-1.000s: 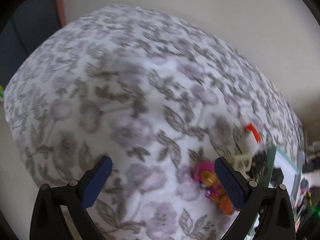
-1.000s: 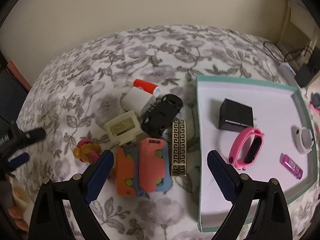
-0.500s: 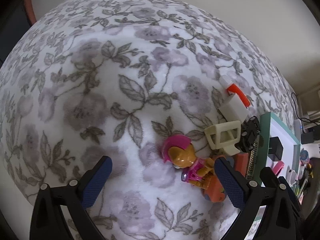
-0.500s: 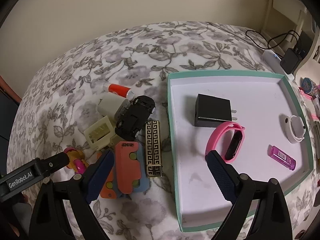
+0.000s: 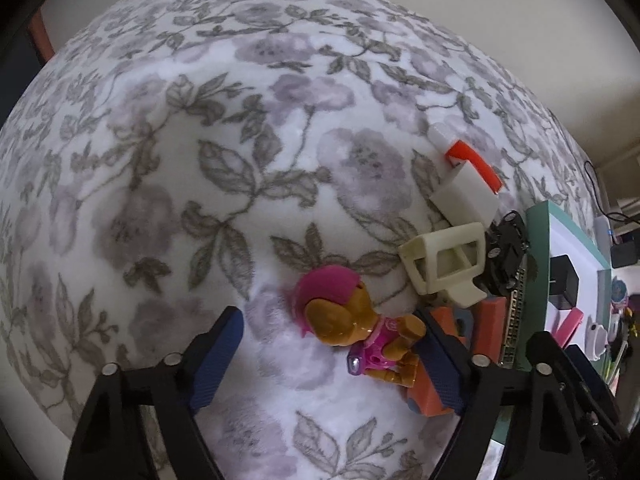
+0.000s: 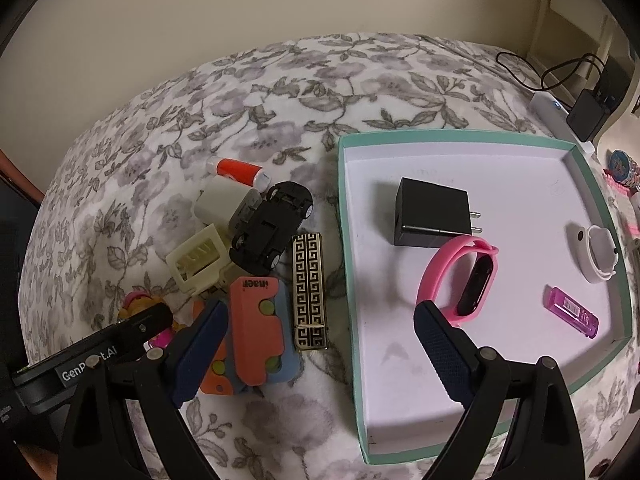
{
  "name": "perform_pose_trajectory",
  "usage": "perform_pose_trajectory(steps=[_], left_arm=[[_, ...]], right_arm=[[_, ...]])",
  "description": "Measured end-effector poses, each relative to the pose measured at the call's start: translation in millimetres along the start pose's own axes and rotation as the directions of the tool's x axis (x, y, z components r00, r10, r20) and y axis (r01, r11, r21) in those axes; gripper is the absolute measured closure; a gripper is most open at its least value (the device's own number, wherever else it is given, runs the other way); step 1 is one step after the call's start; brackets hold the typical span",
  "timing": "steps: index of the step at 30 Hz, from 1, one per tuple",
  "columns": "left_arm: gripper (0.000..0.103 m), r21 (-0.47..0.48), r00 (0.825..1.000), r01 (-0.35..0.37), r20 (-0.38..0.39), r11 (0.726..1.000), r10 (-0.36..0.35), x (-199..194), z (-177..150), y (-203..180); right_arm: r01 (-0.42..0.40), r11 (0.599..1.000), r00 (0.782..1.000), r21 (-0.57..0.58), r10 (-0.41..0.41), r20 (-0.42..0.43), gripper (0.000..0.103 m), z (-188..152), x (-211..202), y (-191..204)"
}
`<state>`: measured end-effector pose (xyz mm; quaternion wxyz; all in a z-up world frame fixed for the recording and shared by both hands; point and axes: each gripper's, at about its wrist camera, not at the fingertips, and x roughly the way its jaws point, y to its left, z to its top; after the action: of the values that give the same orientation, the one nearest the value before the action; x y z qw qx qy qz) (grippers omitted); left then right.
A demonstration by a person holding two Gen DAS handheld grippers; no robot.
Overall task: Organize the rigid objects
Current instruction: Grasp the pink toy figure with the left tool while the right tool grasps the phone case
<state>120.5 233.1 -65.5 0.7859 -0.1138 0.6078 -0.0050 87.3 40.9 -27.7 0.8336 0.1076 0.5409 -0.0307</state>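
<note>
The floral blanket (image 6: 360,80) runs out of view on every side. On it, the teal-rimmed tray (image 6: 345,240) shows whole only to the right wrist camera, holding five things: a black charger (image 6: 430,218), pink band (image 6: 448,276), white band (image 6: 598,254), purple stick (image 6: 570,310). The left view catches just its edge. Beside the tray lies a heap of seven loose things, overlapping. The toy pup figure (image 5: 352,324) lies between the wide-apart fingers of the left hand-held gripper (image 5: 328,364), half hidden in the other view. The right hand-held gripper (image 6: 320,348) is also spread, empty.
</note>
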Motion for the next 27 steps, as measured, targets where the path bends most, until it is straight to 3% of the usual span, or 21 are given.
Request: perform_pose_trajectory(steps=[5, 12, 15, 21, 27], left_arm=[[0.037, 0.024, 0.999, 0.035, -0.006, 0.999, -0.035, 3.4, 0.3, -11.2], [0.038, -0.009, 1.0, 0.01, 0.015, 1.0, -0.01, -5.4, 0.0, -0.6], [0.038, -0.041, 0.999, -0.041, 0.024, 0.998, 0.042, -9.4, 1.3, 11.3], [0.038, -0.111, 0.999, -0.033, 0.011, 0.993, 0.034, -12.5, 1.5, 32.2], [0.038, -0.109, 0.999, -0.02, 0.024, 0.994, 0.022, -17.8, 1.8, 32.1]], right_arm=[[-0.002, 1.0, 1.0, 0.002, 0.002, -0.003, 0.008, 0.0, 0.5, 0.0], [-0.022, 1.0, 1.0, -0.005, 0.022, 0.002, 0.009, 0.2, 0.9, 1.5], [-0.046, 0.998, 0.999, -0.035, 0.047, 0.005, 0.019, -0.7, 0.2, 9.1], [-0.115, 0.991, 0.993, -0.068, 0.113, -0.03, 0.044, -4.9, 7.1, 20.7], [-0.165, 0.984, 0.986, -0.068, 0.162, -0.051, 0.046, -7.1, 10.2, 26.0]])
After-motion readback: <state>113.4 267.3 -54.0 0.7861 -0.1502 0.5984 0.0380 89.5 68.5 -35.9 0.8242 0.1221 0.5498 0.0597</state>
